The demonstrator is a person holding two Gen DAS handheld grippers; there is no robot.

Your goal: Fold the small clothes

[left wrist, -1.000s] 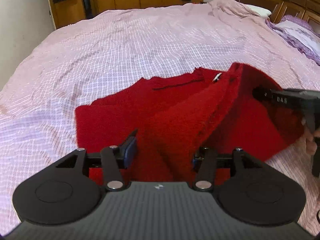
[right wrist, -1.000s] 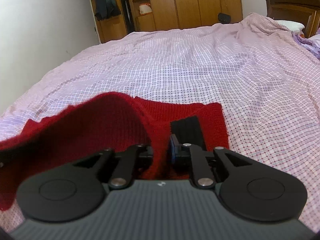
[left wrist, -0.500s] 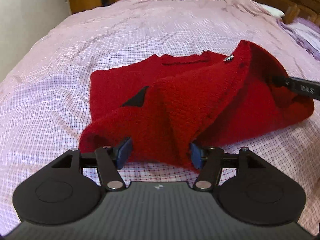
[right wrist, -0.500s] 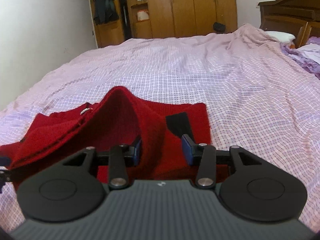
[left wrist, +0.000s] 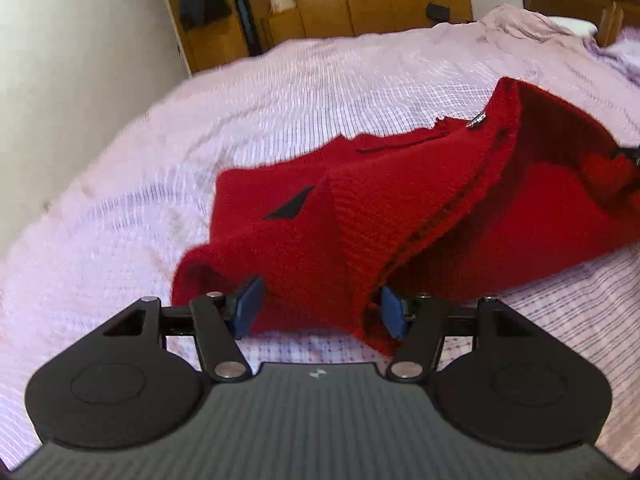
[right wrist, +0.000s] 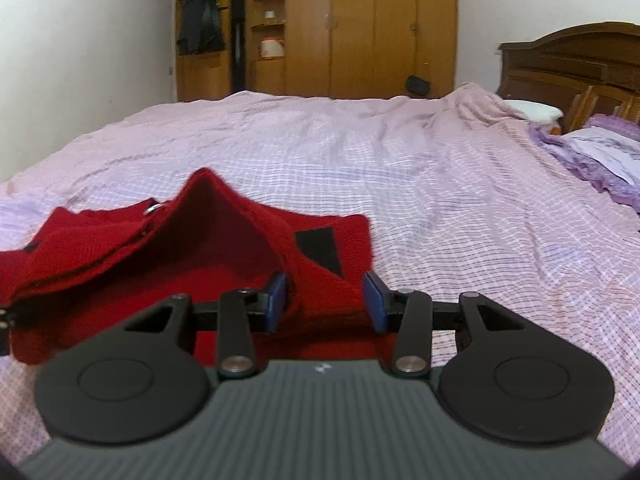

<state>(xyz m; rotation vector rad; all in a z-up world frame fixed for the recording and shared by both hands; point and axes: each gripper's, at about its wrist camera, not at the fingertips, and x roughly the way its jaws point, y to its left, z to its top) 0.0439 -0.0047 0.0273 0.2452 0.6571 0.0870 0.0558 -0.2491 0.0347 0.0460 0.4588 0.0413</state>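
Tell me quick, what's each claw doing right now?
Left gripper: open, red knit sweater between its fingers.
Right gripper: open, sweater fold between its fingers.

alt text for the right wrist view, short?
A red knit sweater lies partly folded on a pink checked bedsheet, its raised fold standing between the right gripper's open blue-padded fingers. Wooden wardrobes and a dark headboard stand behind.
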